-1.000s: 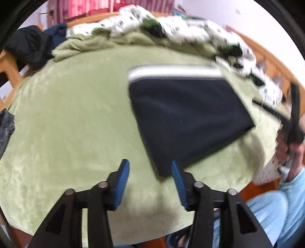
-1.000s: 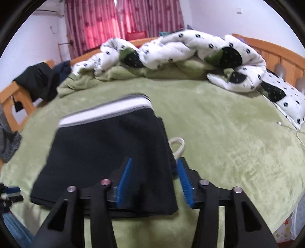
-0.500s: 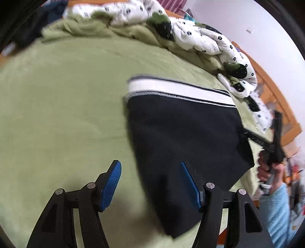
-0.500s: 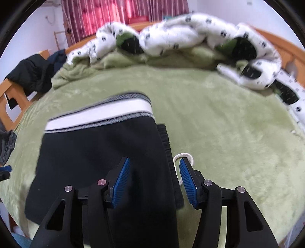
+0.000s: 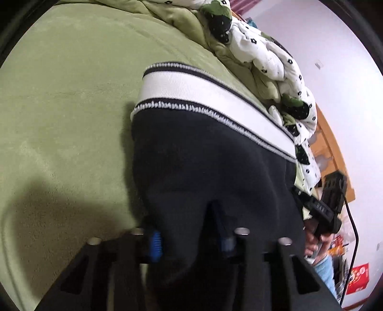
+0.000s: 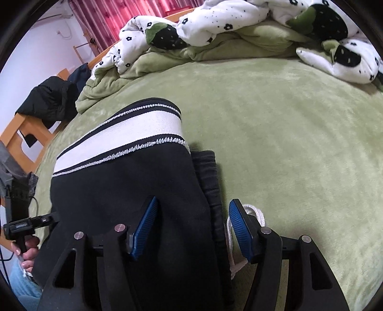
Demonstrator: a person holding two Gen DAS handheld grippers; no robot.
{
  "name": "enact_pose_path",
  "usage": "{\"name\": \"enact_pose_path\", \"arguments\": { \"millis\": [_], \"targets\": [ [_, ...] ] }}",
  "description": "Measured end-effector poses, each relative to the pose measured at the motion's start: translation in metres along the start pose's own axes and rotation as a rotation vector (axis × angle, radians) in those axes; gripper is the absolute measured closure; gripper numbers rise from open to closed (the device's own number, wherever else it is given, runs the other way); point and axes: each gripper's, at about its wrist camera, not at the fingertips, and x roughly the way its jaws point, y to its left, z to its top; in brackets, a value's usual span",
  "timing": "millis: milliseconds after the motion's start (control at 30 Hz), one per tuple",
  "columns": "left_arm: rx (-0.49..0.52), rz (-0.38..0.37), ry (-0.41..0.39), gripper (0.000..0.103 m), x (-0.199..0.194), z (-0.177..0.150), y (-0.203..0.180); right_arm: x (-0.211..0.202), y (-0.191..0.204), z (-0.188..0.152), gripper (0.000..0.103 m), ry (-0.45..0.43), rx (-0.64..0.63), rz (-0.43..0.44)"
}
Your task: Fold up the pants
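Behind pants [image 6: 124, 191], rumpled quilt [image 6: 239, 16], dark jacket [image 6: 51, 100] on bedframe [image 6: 16, 129]

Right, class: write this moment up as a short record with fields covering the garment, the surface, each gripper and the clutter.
garment: folded black pants with white striped waistband, lying flat
surface: green plush blanket
left gripper: jaws have just been closing, fingers pinching the near edge of the pants
right gripper: jaws apart, have just been opening, straddling the pants' right edge
cord: white drawstring by right gripper
clutter: white flower-print quilt, bunched at far side
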Motion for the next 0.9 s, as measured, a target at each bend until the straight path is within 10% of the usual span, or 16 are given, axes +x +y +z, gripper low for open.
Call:
{"name": "enact_pose_path", "arguments": {
  "millis": [167, 300, 733, 900],
  "targets": [
    [0.04, 0.029, -0.071, 0.091, -0.031, 0.002, -0.023, -0.004, 0.005, -0.001, 0.054, 0.072, 0.026, 0.055],
    [0.048, -0.036, -0.077, 0.091, -0.069, 0.006, -0.023, -0.036, 0.022, -0.003, 0.087, 0.005, 0.089, 0.081],
    [-0.134, 0.241, -0.102, 0.084, -0.207, -0.007, 0.133, 0.002, 0.212, -0.046, 0.088, 0.057, -0.025, 0.392],
    [-0.12, 0.374, -0.127, 0.062, -0.196, -0.027, 0.151, 0.035, 0.218, -0.065, 0.082, 0.013, -0.131, 0.257]
  ]
}}
